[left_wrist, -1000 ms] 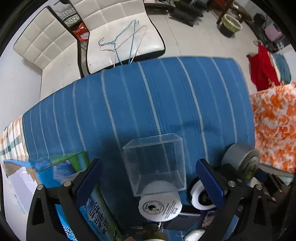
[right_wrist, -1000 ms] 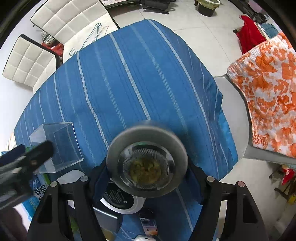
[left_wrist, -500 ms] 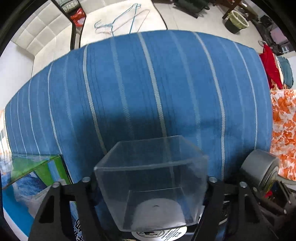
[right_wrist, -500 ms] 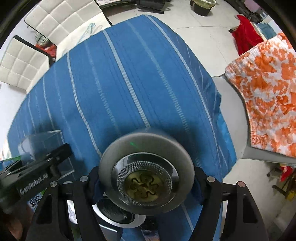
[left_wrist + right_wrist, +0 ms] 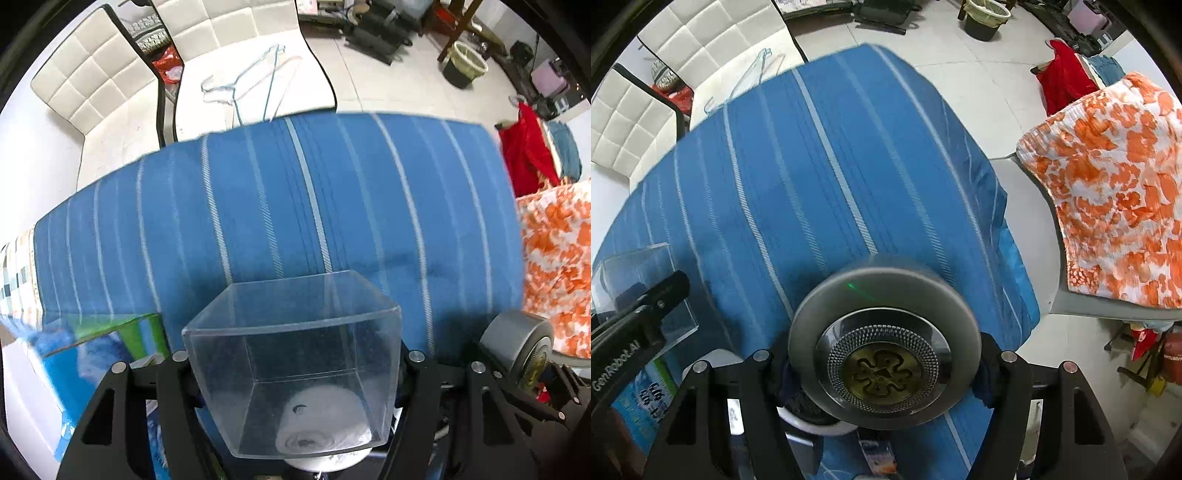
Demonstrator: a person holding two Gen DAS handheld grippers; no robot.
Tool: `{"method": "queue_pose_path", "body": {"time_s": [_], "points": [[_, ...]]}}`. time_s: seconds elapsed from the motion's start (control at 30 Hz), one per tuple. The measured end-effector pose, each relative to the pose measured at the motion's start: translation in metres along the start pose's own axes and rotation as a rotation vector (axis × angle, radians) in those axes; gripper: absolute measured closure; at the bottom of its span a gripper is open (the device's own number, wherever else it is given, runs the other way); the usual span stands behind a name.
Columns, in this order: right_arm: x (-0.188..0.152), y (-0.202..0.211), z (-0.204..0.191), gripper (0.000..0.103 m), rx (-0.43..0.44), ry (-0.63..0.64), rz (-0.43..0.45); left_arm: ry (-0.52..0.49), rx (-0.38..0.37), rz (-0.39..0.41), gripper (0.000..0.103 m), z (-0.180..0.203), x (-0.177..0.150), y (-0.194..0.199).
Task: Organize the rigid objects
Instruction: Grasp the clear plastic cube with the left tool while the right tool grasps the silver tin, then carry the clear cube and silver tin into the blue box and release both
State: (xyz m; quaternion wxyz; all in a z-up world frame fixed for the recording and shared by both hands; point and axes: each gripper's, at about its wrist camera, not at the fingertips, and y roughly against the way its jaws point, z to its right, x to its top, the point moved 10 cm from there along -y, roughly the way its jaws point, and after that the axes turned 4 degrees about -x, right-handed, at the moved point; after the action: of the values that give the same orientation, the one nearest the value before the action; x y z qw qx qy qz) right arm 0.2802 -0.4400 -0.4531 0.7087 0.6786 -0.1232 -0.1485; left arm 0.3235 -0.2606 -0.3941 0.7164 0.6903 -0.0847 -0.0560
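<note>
A blue white-striped cloth-covered desk [image 5: 258, 221] is seen over white floor tiles [image 5: 960, 92]. A clear square plastic box [image 5: 291, 365], opening outward, is being closed on by the left gripper [image 5: 295, 373]; a round grey metal tin [image 5: 884, 345], face outward, is clamped by the right gripper [image 5: 884, 369].

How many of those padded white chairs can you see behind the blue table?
2. One padded white chair stands at the far left; the second chair is just right of it, with wire hangers lying on its seat. More could sit outside the picture.
</note>
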Motion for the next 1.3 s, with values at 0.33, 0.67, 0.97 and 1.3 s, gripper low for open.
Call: {"method": "queue_pose_path", "body": {"time_s": [0.33,0.67,0.97,1.3], "points": [[-0.032,0.082,-0.029,0.03,0.092,0.037,0.105,0.011,-0.062,0.183,0.039,-0.021,-0.032,0.099],[-0.108,0.181,-0.132,0.03,0.172,0.18,0.228,0.05,-0.016,0.334,0.039,-0.135,-0.079,0.172],[-0.16,0.224,-0.246,0.03,0.211,0.264,0.276,0.08,0.025,0.397,0.039,-0.222,-0.098,0.212],[-0.131,0.138,-0.331,0.03,0.182,0.265,0.168,0.194,-0.079,0.23,0.039,-0.316,-0.089,0.124]]}}
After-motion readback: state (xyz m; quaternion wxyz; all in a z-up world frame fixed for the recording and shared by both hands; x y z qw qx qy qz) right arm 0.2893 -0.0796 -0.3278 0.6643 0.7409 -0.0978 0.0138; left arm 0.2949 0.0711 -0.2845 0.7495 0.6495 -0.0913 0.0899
